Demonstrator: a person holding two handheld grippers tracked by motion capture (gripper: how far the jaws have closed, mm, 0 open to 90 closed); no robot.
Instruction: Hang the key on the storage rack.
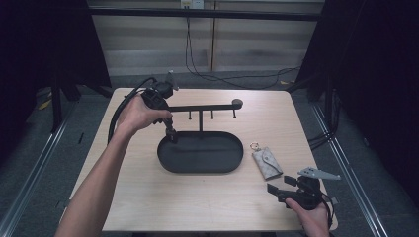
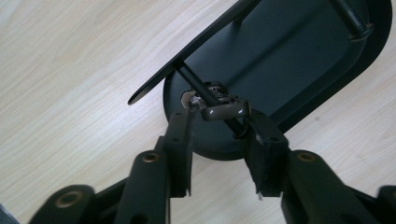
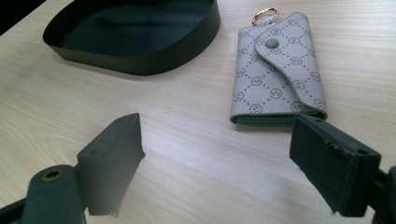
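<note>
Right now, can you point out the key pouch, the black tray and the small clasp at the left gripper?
key pouch (image 3: 275, 79), right gripper view, on the patterned front flap.
black tray (image 1: 237, 157), high view, on its right rim.
small clasp (image 2: 224, 111), left gripper view, on its brown bar between the left gripper's (image 2: 217, 116) jaw tips.

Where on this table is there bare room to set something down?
The near-left table in front of the black tray is bare, as is the far-right corner beyond the key pouch. It's crowded between pouch and right claw, and at the left claw.
</note>
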